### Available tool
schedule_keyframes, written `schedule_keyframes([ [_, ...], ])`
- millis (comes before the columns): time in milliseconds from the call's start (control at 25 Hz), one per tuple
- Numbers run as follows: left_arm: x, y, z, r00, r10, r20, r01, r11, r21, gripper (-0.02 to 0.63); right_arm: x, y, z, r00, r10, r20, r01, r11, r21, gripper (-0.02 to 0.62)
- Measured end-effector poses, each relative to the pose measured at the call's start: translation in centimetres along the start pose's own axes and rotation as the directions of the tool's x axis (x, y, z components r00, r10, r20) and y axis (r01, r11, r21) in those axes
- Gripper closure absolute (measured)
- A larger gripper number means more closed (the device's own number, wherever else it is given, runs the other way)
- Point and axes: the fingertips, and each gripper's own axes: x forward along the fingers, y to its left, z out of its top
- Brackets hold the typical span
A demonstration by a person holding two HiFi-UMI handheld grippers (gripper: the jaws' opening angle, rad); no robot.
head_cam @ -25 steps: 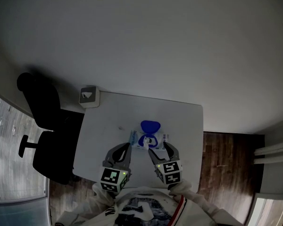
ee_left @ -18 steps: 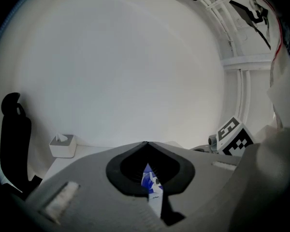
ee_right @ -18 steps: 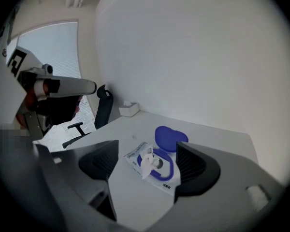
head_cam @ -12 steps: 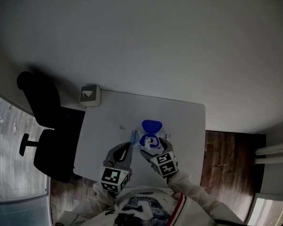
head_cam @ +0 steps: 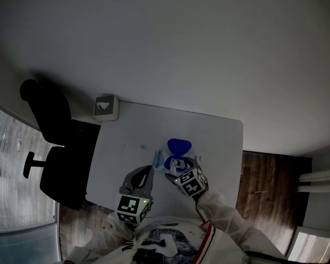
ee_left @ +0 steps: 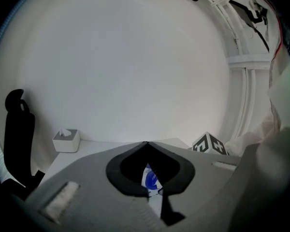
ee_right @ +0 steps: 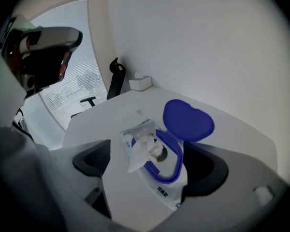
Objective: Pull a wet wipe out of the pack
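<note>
Nearest, the right gripper [ee_right: 152,158] has its jaws opening wide astride the pack [ee_right: 165,190] on the bench [ee_right: 111,111], pads pressing nothing. The white wipe [ee_right: 137,152] pokes from the opening, with the blue lid [ee_right: 188,120] flipped back. This looks like the grasp step: next, pinch that tuft alone and draw it upward. The left gripper [ee_left: 146,146] hangs closed, empty. The pack's print is too small to read. Farthest back sits a tissue box [ee_right: 141,83].

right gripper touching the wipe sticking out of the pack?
Apart. The right gripper view shows the right gripper with jaws opening, the wipe between them, clear of both.
</note>
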Motion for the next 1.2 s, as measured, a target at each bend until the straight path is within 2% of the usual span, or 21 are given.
schedule_keyframes([
  [160, 0.3, 0.0, -0.1, 1.000, 0.004, 0.000, -0.004, 1.000, -0.003, 0.603, 1.2, 0.6, -1.0, 0.998, 0.027, -0.060, -0.030, 0.999, -0.043, 0.149],
  [360, 0.6, 0.1, -0.4, 1.000, 0.005, -0.010, -0.005, 1.000, -0.011, 0.603, 2.2, 0.5, -1.5, 0.996, 0.021, -0.087, -0.027, 0.998, -0.063, 0.206],
  [520, 0.6, 0.5, -0.6, 1.000, 0.015, -0.015, -0.015, 1.000, -0.020, 0.603, 2.4, 0.0, -1.3, 0.997, -0.013, -0.082, 0.007, 0.997, -0.071, 0.272],
  [960, 1.0, 0.5, -0.8, 1.000, 0.007, -0.024, -0.008, 1.000, -0.024, 0.603, 2.1, -1.4, -1.4, 0.995, -0.072, -0.073, 0.069, 0.997, -0.040, 0.378],
  [1200, 0.7, 0.8, -1.1, 0.999, 0.018, -0.030, -0.019, 0.999, -0.028, 0.603, 2.3, -1.2, -1.4, 0.994, -0.080, -0.074, 0.076, 0.996, -0.046, 0.448],
])
